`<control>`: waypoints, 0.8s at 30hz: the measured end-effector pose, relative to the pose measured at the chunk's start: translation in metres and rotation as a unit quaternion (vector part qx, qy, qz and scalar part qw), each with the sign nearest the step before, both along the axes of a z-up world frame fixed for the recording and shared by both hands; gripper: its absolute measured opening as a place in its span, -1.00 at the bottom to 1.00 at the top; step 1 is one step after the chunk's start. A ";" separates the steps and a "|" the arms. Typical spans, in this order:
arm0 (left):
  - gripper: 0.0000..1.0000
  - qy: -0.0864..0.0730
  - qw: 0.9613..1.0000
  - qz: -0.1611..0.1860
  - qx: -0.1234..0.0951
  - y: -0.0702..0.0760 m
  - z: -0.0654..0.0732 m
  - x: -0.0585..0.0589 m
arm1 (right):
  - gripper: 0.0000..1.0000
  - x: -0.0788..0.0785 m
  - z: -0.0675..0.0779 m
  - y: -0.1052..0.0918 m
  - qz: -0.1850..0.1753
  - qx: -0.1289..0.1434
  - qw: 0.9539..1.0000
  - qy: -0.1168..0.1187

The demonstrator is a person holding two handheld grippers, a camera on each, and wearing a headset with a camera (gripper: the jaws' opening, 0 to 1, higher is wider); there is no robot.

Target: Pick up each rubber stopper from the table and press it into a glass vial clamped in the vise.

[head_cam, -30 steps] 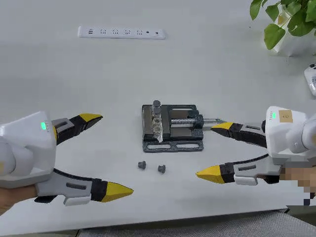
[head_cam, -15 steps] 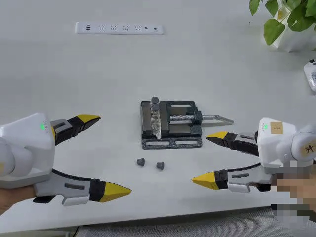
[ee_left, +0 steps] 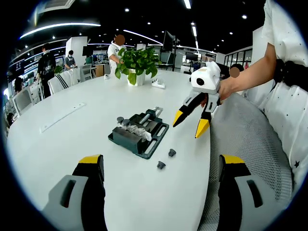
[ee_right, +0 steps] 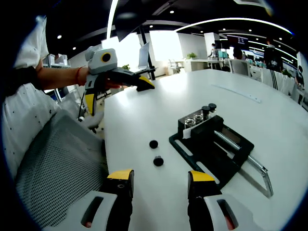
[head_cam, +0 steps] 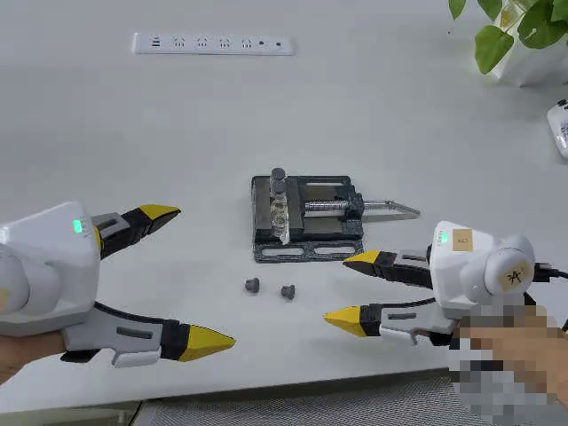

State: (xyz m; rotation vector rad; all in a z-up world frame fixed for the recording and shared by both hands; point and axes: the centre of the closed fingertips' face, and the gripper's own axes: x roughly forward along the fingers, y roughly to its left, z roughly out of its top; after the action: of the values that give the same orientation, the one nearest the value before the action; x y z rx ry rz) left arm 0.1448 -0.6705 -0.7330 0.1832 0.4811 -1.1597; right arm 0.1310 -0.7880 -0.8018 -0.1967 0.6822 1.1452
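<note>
A black vise (head_cam: 319,220) (ee_left: 139,134) (ee_right: 214,147) stands mid-table and clamps a row of glass vials (head_cam: 280,216) (ee_right: 195,120). The vials at the far end carry dark stoppers (head_cam: 278,176). Two loose grey rubber stoppers (head_cam: 252,286) (head_cam: 287,291) (ee_left: 172,152) (ee_right: 158,161) lie on the table just in front of the vise. My right gripper (head_cam: 344,287) (ee_right: 161,175) (ee_left: 189,126) hovers open just right of them, pointing left. Far to the left, my left gripper (head_cam: 188,275) (ee_left: 161,159) (ee_right: 118,91) is wide open with nothing in it.
A white power strip (head_cam: 211,43) lies at the back of the white table (head_cam: 133,133). A potted plant (head_cam: 519,35) and a white device (head_cam: 559,129) sit at the right edge. Grey mesh (head_cam: 337,404) runs along the near edge. People stand in the background.
My right gripper has moved left and nearer the front edge, closer to the loose stoppers, and its jaws look somewhat narrower. The left gripper has stayed put.
</note>
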 end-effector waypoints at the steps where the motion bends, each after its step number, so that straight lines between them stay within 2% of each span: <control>1: 0.98 0.000 1.000 0.000 0.000 0.000 0.000 0.000 | -0.20 0.000 -0.001 0.002 0.001 0.001 1.000 0.000; 13: 0.98 0.004 1.000 0.002 -0.002 0.001 -0.001 -0.001 | -0.54 0.003 -0.019 0.030 0.014 0.004 1.000 0.002; 24: 0.98 0.007 1.000 0.005 -0.004 0.002 -0.002 -0.001 | -0.65 0.005 -0.028 0.039 0.021 -0.004 1.000 0.006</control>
State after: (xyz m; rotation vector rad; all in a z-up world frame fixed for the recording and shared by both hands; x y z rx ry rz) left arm 0.1438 -0.6685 -0.7349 0.1659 0.4882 -1.1536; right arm 0.1364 -0.7491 -0.8299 -0.2121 0.6963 1.1857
